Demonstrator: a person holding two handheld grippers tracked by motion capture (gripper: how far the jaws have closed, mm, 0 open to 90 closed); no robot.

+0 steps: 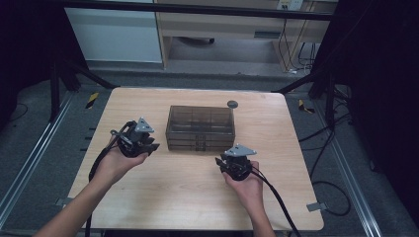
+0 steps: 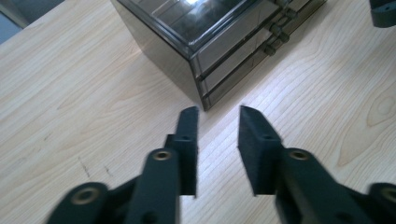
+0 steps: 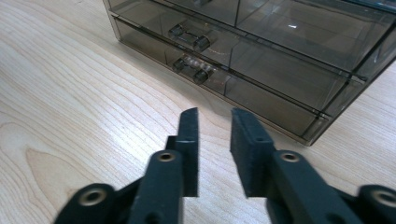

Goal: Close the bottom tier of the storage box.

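- The left gripper (image 1: pixel 134 139) hangs over the counter (image 1: pixel 173 187) just off the left end of the drawer box (image 1: pixel 200 127); its jaws stand parted with nothing between them; in the left gripper view they aim at the box's near left corner, close but not touching.
- The drawer box, smoky clear plastic, sits mid-counter toward the far edge; its stacked drawers face the person and all look pushed in; small handles (image 3: pixel 189 36) sit on the drawer fronts.
- A small dark round disc (image 1: pixel 232 103) lies behind the box's right corner, apart from it.
- The right gripper (image 1: pixel 237 163) hovers in front of the box's right end; its jaws are likewise released and empty; in the right gripper view they point at the lowest drawer front, right of its handle (image 3: pixel 192 68).
- By my reading this is the approach step, nothing gripped yet; the next move likely calls for the left gripper to steady the box's side while the right one shifts toward a handle, lines its jaws around it, closes and pulls straight out.
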